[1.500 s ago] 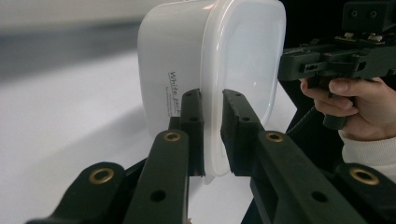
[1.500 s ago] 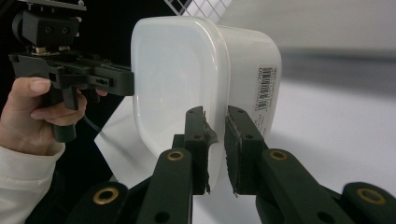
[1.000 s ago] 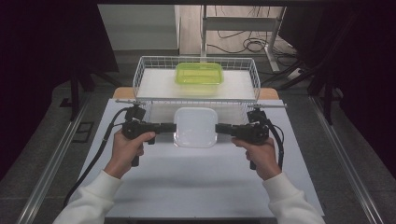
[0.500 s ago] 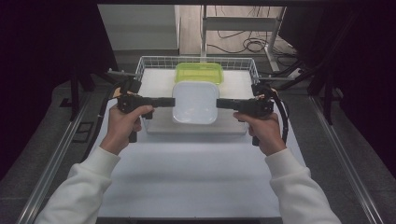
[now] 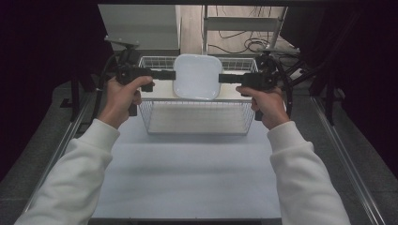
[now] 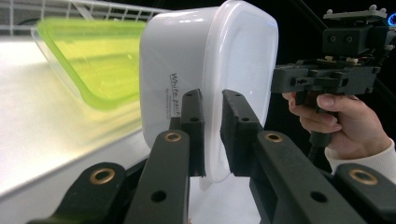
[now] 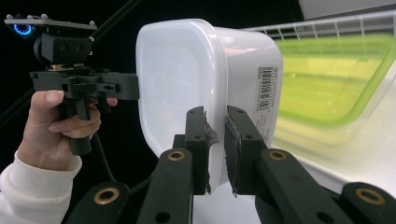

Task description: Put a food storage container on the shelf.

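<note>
Both claws clamp the white container's rim, lid up, level.

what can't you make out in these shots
- Inside of the white container: it is turned over in the high view, and its opaque walls hide it in both gripper views.
- Green container: blurred in both gripper views; behind the white container in the high view.
- Small print by the barcode in the right gripper view: too small to read.
- Handwriting in the left gripper view: cut off by the left tool.
</note>
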Available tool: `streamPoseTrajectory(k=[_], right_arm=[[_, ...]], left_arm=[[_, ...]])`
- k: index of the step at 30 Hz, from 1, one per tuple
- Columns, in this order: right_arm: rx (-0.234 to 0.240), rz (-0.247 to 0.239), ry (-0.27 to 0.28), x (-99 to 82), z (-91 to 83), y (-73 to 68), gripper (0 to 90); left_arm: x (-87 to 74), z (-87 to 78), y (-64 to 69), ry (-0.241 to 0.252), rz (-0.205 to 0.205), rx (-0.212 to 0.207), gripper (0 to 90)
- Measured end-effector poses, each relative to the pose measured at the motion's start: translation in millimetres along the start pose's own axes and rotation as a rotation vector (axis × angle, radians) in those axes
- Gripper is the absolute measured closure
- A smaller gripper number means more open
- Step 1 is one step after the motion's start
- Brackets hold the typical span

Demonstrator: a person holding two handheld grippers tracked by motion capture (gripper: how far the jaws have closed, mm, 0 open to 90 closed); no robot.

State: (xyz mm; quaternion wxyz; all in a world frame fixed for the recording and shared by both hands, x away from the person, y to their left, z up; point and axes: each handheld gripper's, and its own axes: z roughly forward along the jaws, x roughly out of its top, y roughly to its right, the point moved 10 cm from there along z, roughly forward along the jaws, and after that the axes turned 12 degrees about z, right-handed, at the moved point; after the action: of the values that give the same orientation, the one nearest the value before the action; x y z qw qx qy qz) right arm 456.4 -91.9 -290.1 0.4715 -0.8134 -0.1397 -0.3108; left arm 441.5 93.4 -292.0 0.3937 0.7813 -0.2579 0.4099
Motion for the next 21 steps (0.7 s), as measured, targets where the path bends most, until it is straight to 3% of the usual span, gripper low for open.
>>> streamPoseTrajectory(k=[9,21], right_arm=[[-0.014,0.016,-0.011,31.4,6.7,5.7,79.2],[-0.031,0.091,-0.028,49.6,19.3,31.3,79.1]], left_arm=[[22.3,10.0,-16.0,0.000,-0.017,-0.001,80.4],[29.0,28.0,-37.2,-0.019,-0.078,-0.006,80.6]])
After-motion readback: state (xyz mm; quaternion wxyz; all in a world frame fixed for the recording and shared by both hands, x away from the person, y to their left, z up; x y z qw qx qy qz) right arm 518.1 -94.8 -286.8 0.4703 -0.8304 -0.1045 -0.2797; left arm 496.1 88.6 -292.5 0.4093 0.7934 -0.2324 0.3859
